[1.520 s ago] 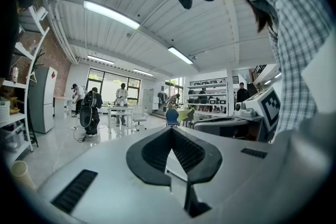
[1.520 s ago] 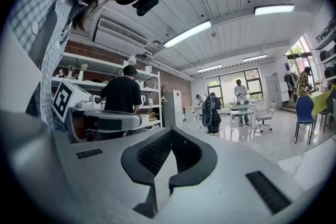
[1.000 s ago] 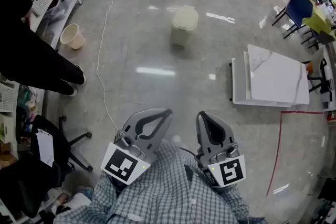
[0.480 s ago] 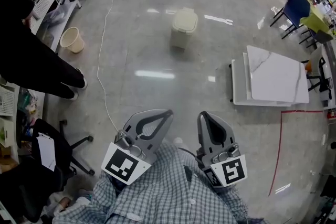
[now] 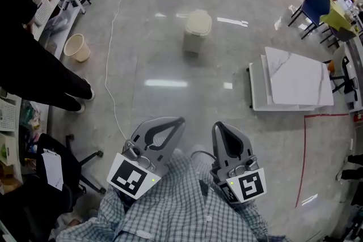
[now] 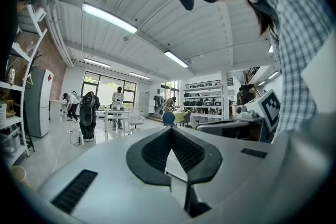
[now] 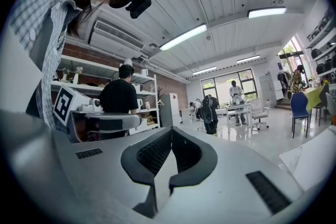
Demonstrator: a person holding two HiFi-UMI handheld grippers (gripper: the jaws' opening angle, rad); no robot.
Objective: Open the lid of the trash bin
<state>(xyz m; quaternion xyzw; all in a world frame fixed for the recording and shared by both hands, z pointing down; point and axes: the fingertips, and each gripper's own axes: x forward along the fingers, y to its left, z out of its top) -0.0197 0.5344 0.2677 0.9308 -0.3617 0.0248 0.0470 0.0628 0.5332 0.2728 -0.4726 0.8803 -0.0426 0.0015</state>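
Observation:
The trash bin (image 5: 197, 31) stands on the glossy floor, far ahead of me in the head view; it is pale green-beige and its lid is down. Both grippers are held close to my checked shirt, well short of the bin. The left gripper (image 5: 180, 120) has its jaws together with nothing between them. The right gripper (image 5: 218, 123) is shut and empty too. In the left gripper view the left gripper (image 6: 170, 128) points across the room, and the bin is out of sight. The right gripper (image 7: 171, 128) likewise shows only the room beyond its tips.
A stack of white panels (image 5: 295, 85) lies on the floor at the right, with a red tape line (image 5: 303, 156) nearer me. A beige bucket (image 5: 75, 47), a white cable (image 5: 116, 20), a person in black (image 5: 34, 71) and an office chair (image 5: 57, 167) are at the left.
The head view has drifted slightly, so the floor and bin sit a little differently in the picture. Both grippers stay shut in the same place by my chest.

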